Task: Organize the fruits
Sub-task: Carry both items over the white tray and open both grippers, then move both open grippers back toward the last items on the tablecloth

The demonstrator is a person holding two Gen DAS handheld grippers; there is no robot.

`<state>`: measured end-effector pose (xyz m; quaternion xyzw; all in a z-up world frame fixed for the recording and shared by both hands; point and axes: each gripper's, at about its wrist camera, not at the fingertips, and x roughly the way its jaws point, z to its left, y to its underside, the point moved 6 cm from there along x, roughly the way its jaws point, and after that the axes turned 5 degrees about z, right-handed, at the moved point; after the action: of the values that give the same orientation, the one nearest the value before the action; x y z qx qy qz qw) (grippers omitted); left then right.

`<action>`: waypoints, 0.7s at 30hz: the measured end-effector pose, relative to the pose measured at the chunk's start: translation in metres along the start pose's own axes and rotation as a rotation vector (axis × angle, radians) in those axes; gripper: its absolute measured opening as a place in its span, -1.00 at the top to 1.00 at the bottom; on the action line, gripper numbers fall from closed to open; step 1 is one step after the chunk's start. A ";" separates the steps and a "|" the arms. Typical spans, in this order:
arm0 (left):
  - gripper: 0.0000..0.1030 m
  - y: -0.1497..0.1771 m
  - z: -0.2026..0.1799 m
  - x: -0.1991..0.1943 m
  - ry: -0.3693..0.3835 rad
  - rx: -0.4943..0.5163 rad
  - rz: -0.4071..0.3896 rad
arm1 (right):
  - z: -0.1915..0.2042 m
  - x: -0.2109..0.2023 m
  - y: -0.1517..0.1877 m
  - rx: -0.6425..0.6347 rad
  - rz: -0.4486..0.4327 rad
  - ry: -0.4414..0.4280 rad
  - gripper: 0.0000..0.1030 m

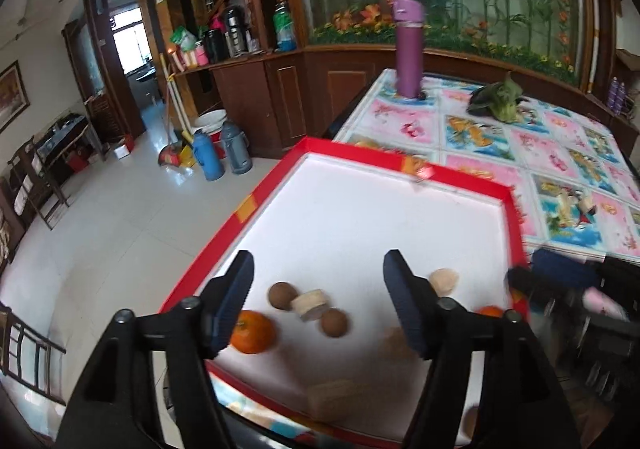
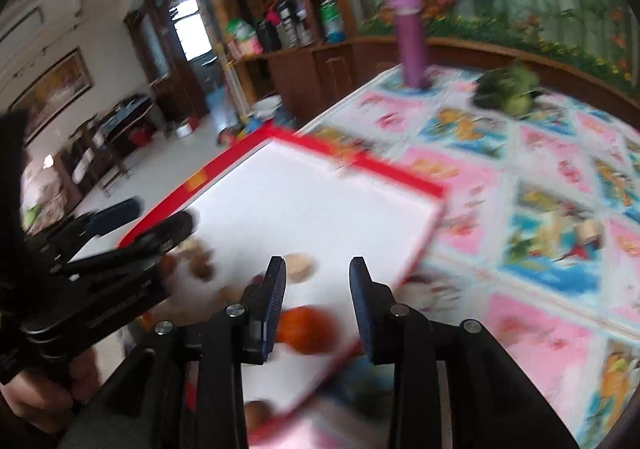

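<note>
A red-rimmed white tray (image 1: 516, 209) lies on the table's near left corner. In its near part lie an orange tangerine (image 1: 253, 331), two brown round fruits (image 1: 282, 295) (image 1: 334, 323) and several beige pieces (image 1: 310, 303). My left gripper (image 1: 319, 263) hangs open above them, holding nothing. A second tangerine (image 2: 308, 329) sits at the tray's (image 2: 400, 179) near right edge. My right gripper (image 2: 317, 269) is open just above it, one finger to each side, apart from it. The picture there is blurred. The left gripper (image 2: 120, 225) shows at the tray's left side.
A purple bottle (image 1: 408, 49) and a leafy green vegetable (image 1: 500, 101) stand at the table's far side on the patterned cloth (image 1: 480, 137). A small beige piece (image 1: 588, 205) lies on the cloth right of the tray. Left of the table the floor drops away, with thermos flasks (image 1: 208, 157).
</note>
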<state>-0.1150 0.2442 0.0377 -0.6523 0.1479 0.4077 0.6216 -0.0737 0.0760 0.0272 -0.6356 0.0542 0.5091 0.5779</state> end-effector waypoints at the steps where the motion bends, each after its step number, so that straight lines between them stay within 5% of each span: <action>1: -0.35 -0.001 -0.007 -0.002 0.016 0.012 -0.001 | -0.016 -0.004 -0.003 0.012 -0.015 0.042 0.37; 6: -0.40 -0.007 -0.060 -0.005 0.135 0.096 0.021 | -0.146 -0.019 -0.006 0.189 -0.040 0.281 0.37; 11: -0.40 -0.032 -0.133 -0.004 0.231 0.211 0.015 | -0.240 -0.025 0.007 0.268 0.021 0.406 0.37; 16: -0.40 -0.050 -0.194 0.004 0.286 0.290 0.026 | -0.250 -0.010 0.007 0.241 0.059 0.343 0.39; 21: -0.40 -0.051 -0.214 0.018 0.288 0.294 0.089 | -0.244 -0.003 -0.003 0.224 0.049 0.310 0.39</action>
<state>0.0066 0.0601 0.0375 -0.5990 0.3217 0.3112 0.6640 0.0693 -0.1178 -0.0139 -0.6365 0.2143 0.4097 0.6173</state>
